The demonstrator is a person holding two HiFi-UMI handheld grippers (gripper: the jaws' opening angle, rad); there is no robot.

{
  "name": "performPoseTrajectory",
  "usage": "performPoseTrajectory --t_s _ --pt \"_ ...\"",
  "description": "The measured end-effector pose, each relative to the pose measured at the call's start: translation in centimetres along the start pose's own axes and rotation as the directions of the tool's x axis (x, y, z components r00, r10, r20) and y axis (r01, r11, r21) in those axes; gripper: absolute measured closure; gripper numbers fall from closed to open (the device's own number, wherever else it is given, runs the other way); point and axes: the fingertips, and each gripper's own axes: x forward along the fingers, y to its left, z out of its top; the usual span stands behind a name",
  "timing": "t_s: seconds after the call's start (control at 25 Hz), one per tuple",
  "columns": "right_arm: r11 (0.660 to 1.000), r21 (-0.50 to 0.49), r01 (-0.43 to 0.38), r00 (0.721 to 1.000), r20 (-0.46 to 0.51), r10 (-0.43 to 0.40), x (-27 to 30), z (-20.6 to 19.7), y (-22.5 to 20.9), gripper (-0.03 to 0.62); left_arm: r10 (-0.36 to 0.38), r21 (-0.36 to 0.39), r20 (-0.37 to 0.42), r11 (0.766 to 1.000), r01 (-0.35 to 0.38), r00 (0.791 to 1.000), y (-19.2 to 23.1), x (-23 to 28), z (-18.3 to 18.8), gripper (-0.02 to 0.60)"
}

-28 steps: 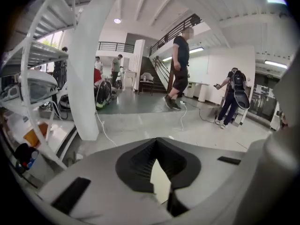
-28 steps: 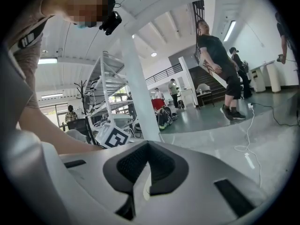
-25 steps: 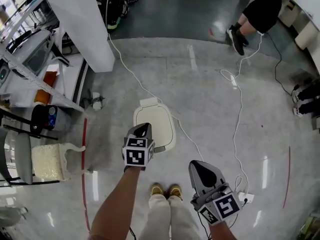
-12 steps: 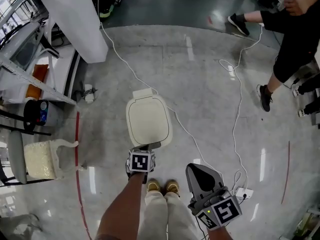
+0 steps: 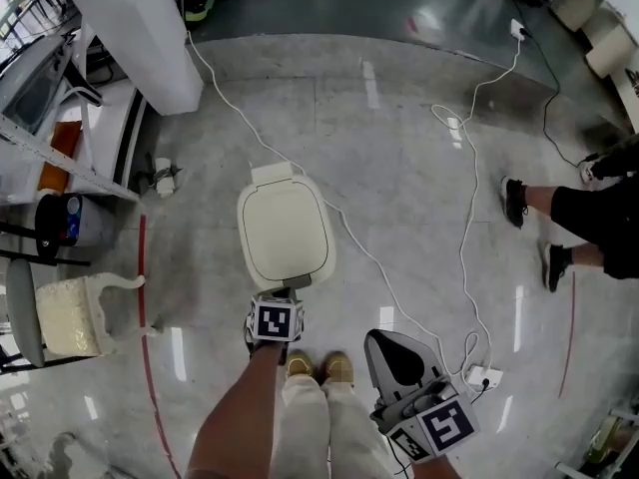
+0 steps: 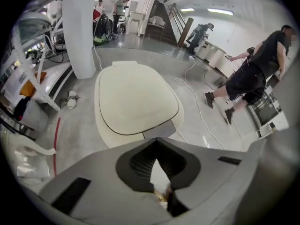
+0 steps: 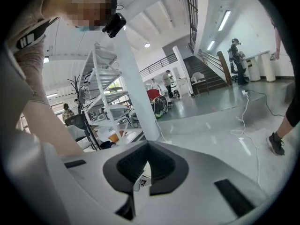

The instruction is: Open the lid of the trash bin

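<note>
A cream trash bin (image 5: 285,230) stands on the grey floor with its lid down. A small grey tab (image 5: 293,282) sits at the lid's near edge. My left gripper (image 5: 287,293) is shut with nothing in it, its tips right at that tab. In the left gripper view the lid (image 6: 136,100) fills the middle and the tab (image 6: 159,129) lies just past the left gripper (image 6: 157,140). My right gripper (image 5: 381,339) hangs shut and bare to the right of my legs, apart from the bin. The right gripper (image 7: 147,146) faces shelving and a pillar in its own view.
A white cable (image 5: 374,262) runs across the floor past the bin's right side to a power strip (image 5: 482,377). A white pillar (image 5: 130,28), a shelf rack (image 5: 60,118) and a cushioned chair (image 5: 65,317) stand at the left. A person's legs (image 5: 569,218) are at the right.
My left gripper has drawn back from above the lid to its near edge. The bin now shows whole. The other person has walked from the far back to the right side.
</note>
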Motion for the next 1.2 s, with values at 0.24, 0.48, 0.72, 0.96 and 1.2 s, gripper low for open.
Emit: performPoseTrajectory --t_s 0.24,0.48,0.72,0.96,1.2 --pt "1.000 0.009 -0.001 1.000 -0.008 0.002 -0.1 -1.1 -0.1 0.560 0.001 0.013 -0.012 1.000 0.000 1.000 0.0 0.4 -0.5 0.591" --pt "1.000 0.020 0.007 1.000 -0.017 -0.007 -0.5 -1.8 -0.7 0.560 0.006 0.016 -0.005 1.000 -0.006 1.000 -0.3 0.5 -0.8 0.584" --pt "0.999 0.032 0.004 1.000 -0.019 -0.003 -0.6 -2.1 -0.6 0.560 0.003 0.011 -0.007 1.000 -0.003 1.000 -0.3 0.6 -0.8 0.584" --pt "1.000 0.031 0.000 1.000 -0.010 0.000 -0.7 -1.8 -0.5 0.560 0.012 -0.017 -0.005 1.000 -0.012 1.000 0.1 0.7 -0.7 0.584" --pt "1.000 0.028 0.009 1.000 0.003 -0.009 -1.0 -0.7 -0.6 0.560 0.021 -0.028 -0.033 0.999 -0.022 0.999 0.3 -0.1 -0.6 0.588"
